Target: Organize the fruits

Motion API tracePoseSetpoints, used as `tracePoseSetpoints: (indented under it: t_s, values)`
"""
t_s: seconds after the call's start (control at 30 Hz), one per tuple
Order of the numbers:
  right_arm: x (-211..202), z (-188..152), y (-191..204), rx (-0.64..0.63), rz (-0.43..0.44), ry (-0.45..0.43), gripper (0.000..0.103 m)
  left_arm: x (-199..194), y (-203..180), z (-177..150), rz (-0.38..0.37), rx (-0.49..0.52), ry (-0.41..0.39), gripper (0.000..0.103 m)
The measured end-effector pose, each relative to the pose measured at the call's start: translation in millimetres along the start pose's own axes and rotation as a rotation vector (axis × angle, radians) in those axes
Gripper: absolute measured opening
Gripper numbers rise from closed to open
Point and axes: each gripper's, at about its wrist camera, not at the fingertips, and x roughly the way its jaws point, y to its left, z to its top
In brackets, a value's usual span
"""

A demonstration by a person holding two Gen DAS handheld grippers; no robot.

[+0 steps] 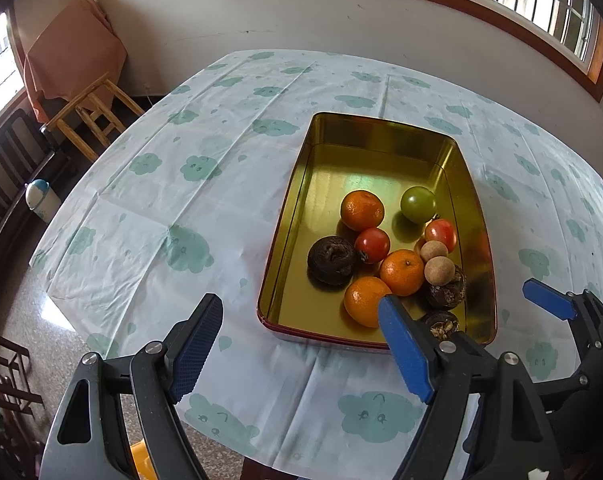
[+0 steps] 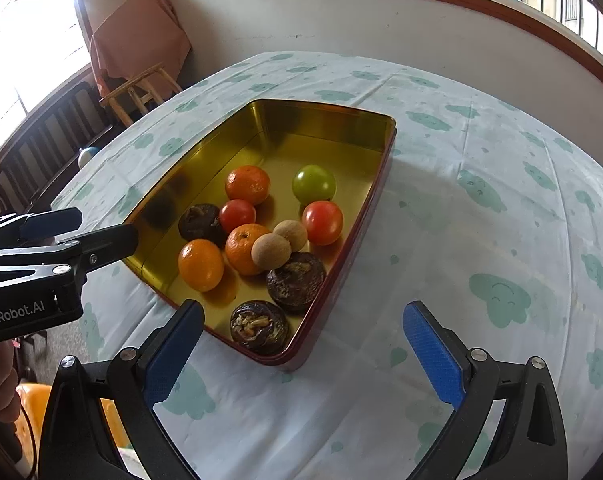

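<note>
A gold tin tray (image 1: 301,216) (image 2: 229,136) sits on the clothed table and holds all the fruit: three oranges (image 1: 362,210) (image 2: 247,184), two red tomatoes (image 1: 372,245) (image 2: 322,222), a green tomato (image 1: 418,204) (image 2: 314,184), two tan longans (image 1: 439,270) (image 2: 270,251) and three dark wrinkled fruits (image 1: 330,260) (image 2: 295,280). My left gripper (image 1: 301,320) is open and empty, above the tray's near left corner. My right gripper (image 2: 301,330) is open and empty at the tray's near end; it also shows at the right in the left wrist view (image 1: 549,300).
The table wears a white cloth with green cloud prints (image 1: 181,184) (image 2: 481,200). A wooden stool (image 1: 93,116) (image 2: 141,88) and a chair draped in orange cloth stand beyond the far left edge. A dark bench runs along the left wall. Something yellow lies below the near edge.
</note>
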Motion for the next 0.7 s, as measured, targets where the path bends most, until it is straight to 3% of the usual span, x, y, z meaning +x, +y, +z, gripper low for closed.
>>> tracePoseSetpoints:
  t_s: [0.7]
  values:
    - [1.9,-2.0,7.0,-0.008,0.010,0.017,0.100,2.4,-2.6,-2.2,-0.007,0.005,0.007,0.078]
